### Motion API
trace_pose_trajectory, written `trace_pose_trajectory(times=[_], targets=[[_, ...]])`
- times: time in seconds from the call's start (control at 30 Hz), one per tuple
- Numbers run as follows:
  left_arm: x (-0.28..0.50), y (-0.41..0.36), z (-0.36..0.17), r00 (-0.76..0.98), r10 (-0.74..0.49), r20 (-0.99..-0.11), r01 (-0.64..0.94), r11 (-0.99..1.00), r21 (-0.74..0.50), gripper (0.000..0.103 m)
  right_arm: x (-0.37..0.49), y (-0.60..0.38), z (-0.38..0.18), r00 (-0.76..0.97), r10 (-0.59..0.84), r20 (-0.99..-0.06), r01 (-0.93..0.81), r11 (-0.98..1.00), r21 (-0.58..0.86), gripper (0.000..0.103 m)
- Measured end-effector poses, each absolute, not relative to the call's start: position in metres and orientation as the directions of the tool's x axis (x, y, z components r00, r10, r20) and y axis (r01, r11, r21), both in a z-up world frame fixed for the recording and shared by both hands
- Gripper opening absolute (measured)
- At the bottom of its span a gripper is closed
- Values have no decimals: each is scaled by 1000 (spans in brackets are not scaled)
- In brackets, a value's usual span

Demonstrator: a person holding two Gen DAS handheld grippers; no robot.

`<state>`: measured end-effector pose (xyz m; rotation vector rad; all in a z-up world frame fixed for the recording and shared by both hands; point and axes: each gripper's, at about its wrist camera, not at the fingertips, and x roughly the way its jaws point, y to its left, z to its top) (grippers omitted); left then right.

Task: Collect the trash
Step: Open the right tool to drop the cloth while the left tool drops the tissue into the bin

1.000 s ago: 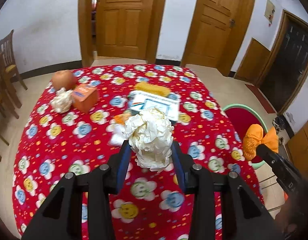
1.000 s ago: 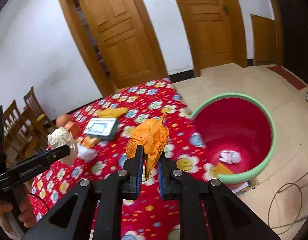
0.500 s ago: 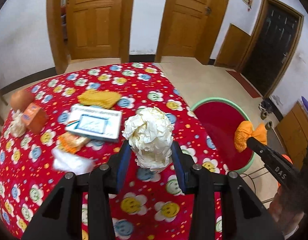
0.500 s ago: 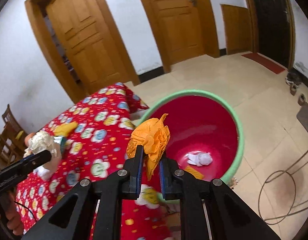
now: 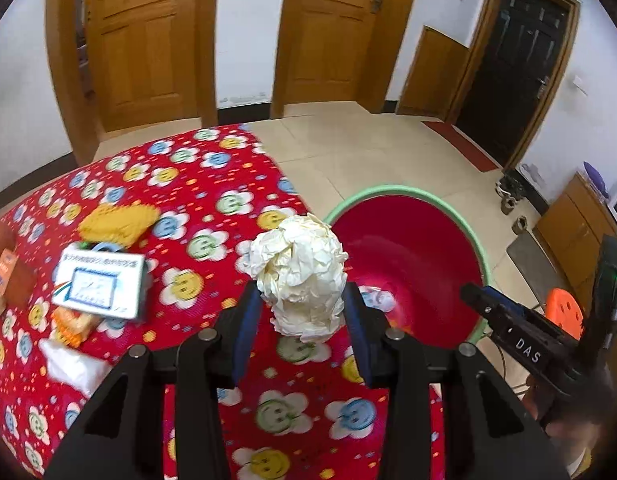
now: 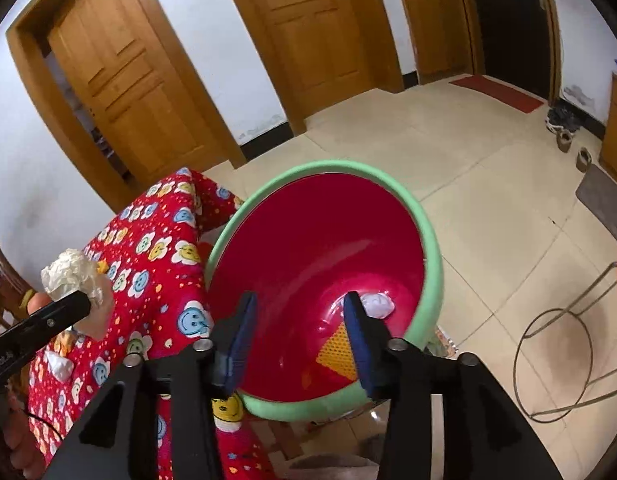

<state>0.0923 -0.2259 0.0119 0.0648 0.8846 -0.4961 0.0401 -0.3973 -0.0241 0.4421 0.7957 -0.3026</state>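
A big red bin with a green rim (image 6: 430, 248) sits on the floor, just beside the right edge of the table with the red flower cloth (image 5: 212, 216); inside the bin, down at the bottom, lie a small white paper ball (image 6: 377, 306) and a flat orange piece with little dots (image 6: 336, 350); the orange wad that the right gripper was carrying cannot be seen.

The right gripper (image 6: 298, 332) hangs over the bin; its jaws have just been opening and now stand part way apart, with nothing between the blue pads.

The left gripper (image 5: 302, 320) is over the near right part of the table, close to the bin; its jaws are part way open around a big ball of crumpled cream paper (image 5: 298, 272), and both blue pads press on its sides, so it is held up off the cloth.

Far to the left on the table lie a white box with a blue picture (image 5: 98, 286), a yellow thing (image 5: 118, 220) and a white tissue (image 5: 74, 366).
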Motion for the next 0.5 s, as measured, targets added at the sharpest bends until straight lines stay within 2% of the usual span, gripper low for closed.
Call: trace_pose_trajectory(times=[0.13,0.4,0.5], targets=[[92,-245,11,513,-413,-753,478,866,-149,41,30,-405,-22,661,-111,-742,445,854,268,58],[90,-282,2,469,-455,-757,539,826,-162,42,12,-416,-23,647,-145,-749,485,836,257,63],[90,-293,0,463,-462,-756,554,817,-159,52,8,-420,-23,646,-155,-748,496,829,257,65]])
